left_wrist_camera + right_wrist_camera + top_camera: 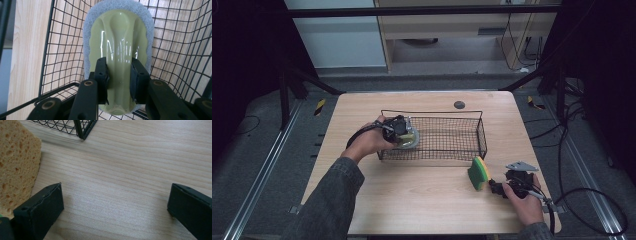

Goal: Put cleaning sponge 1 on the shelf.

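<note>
While clamped by left hand-held gripper (119, 81), scrubber (117, 47) sits inside wire basket (55, 50).

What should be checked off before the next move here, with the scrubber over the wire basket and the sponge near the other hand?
1. Left gripper shut on the scrubber by its green handle ridge: ok.
2. Scrubber is inside the wire basket, at its left end: ok.
3. Scrubber resting on the basket floor: cannot tell.
4. Right gripper open, nothing between its fingers: ok.
5. Sponge stands on edge on the table, outside the basket: not ok if it belongs inside.
6. Sponge sits beside the right gripper's fingers, not between them: not ok for a grasp.
</note>
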The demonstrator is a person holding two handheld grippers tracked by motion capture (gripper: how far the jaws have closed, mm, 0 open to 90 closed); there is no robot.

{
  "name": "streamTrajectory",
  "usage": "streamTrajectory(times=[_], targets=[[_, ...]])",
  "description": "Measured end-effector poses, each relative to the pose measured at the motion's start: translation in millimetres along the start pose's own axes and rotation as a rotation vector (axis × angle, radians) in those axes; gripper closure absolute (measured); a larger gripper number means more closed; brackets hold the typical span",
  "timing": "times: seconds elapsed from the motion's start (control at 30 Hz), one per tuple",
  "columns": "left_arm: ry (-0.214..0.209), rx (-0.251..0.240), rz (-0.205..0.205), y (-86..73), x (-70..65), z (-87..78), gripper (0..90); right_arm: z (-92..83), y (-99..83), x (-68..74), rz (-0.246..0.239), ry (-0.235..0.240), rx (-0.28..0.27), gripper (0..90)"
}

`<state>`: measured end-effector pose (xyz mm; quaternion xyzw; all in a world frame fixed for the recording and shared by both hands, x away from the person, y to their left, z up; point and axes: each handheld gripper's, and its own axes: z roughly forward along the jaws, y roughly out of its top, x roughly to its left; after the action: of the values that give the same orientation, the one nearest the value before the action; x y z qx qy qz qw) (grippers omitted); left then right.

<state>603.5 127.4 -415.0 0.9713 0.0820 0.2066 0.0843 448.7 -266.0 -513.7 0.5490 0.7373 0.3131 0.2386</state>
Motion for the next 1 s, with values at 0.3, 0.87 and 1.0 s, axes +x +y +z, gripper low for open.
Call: streamTrajectory(times=[0.3, 0.87, 1.0], targets=[[-0.019, 0.006, -0.014, -0.9, -0.9, 3.3, 70.8, -0.3, 0.1, 0.2, 0.004, 0.004, 0.002, 0.7], [0.0, -0.089, -0.058, -3.7, 1.4, -20.7, 63.9, -0.3, 0.1, 0.2, 0.005, 0.004, 0.002, 0.7], [0.012, -0.125, -0.075, -5.3, 0.6, -32.2, 59.9, -0.4, 0.1, 0.3, 0.005, 0.003, 0.002, 0.8]])
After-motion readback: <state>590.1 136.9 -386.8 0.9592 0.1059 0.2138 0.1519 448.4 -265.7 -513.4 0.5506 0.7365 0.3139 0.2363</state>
